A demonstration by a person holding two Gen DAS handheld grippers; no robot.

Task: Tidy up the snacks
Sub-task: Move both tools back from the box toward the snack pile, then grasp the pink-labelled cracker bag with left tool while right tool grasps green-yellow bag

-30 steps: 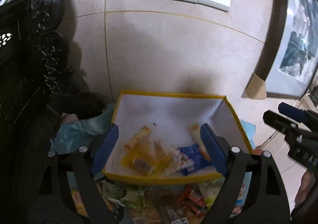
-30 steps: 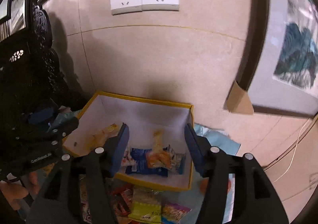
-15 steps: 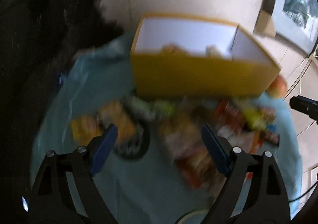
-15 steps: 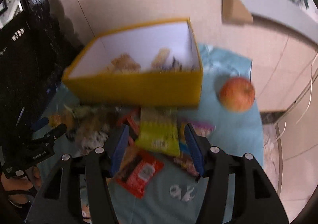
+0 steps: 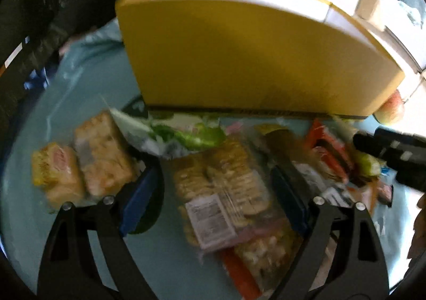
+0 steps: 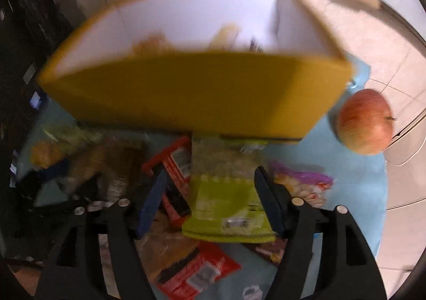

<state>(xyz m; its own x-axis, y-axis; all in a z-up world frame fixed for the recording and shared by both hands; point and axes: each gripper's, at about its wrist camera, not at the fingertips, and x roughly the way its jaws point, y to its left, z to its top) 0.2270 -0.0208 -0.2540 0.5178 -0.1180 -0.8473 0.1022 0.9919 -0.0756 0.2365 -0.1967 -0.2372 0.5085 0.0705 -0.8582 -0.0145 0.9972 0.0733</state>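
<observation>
A yellow box [image 5: 239, 55] [image 6: 186, 92] with a white inside holds a few snacks and stands on a teal cloth [image 5: 66, 113]. Loose snack packs lie in front of it. My left gripper [image 5: 215, 193] hangs low over a clear cracker pack [image 5: 221, 188]. Its jaws are opening, they straddle the pack, and the pads stay off it. My right gripper [image 6: 210, 193] is low over a yellow-green pack [image 6: 223, 198] that lies between its blue pads. Those jaws are opening too and do not press on the pack.
A red apple [image 6: 364, 121] lies on the cloth right of the box. Two wrapped cake pieces [image 5: 103, 156] sit left of the left gripper, and red packs [image 6: 194, 273] lie near the right one. Dark carved furniture stands at the left; a tiled wall is behind.
Both grippers have dropped from above the box to the loose snacks in front of it and tilted down. The right jaws have widened.
</observation>
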